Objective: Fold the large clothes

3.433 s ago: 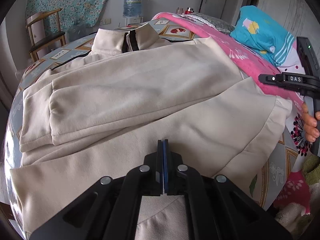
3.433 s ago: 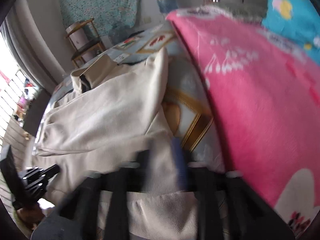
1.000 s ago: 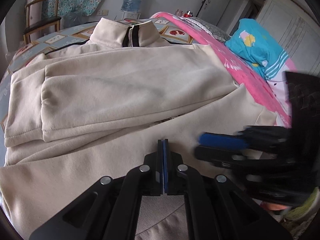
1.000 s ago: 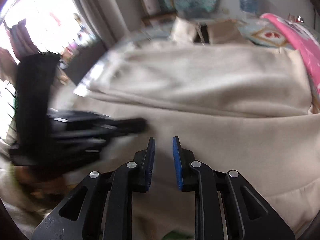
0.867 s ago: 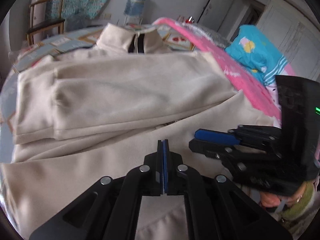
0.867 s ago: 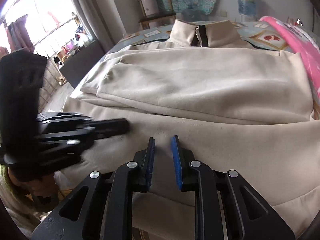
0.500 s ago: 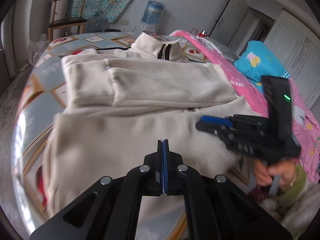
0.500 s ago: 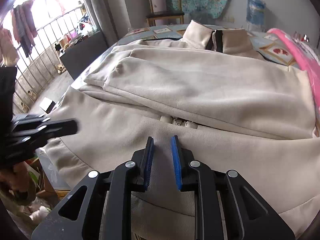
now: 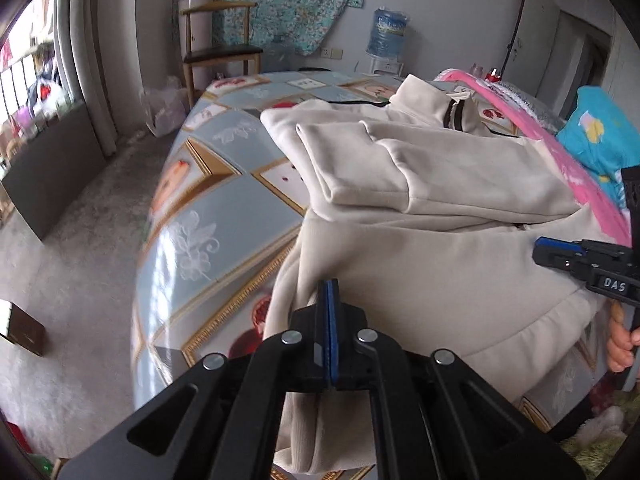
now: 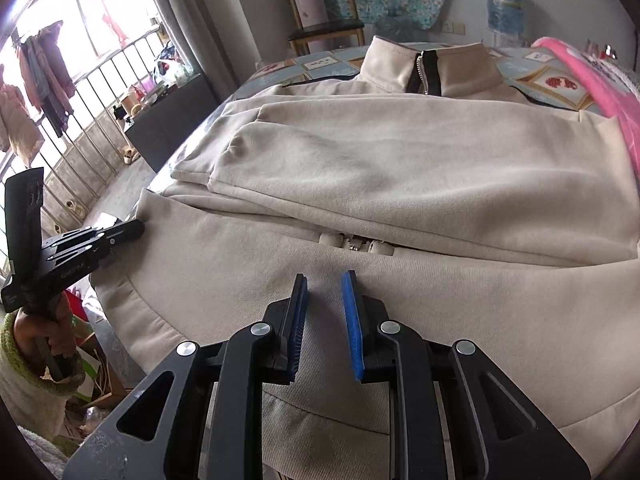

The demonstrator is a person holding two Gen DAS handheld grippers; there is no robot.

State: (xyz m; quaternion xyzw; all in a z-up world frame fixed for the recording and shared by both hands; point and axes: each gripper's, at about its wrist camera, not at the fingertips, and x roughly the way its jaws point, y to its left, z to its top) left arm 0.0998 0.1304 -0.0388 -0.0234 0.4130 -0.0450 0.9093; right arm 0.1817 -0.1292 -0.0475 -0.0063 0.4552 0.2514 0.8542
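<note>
Left wrist view: the left claw (image 9: 331,300) is pressed together with nothing in it, at the jacket's (image 9: 440,264) left hem corner. It should probably open and pinch that corner cleanly, both layers. The jacket spreads ahead and to its right.

Right wrist view: the right claw (image 10: 325,300) is slightly spread, empty, hovering over the jacket (image 10: 400,168), which lies beneath and ahead on the bed (image 10: 552,76).

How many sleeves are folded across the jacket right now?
2. One sleeve lies on top across the chest; the other sleeve sits beneath it, only its edge showing toward the window side.
</note>
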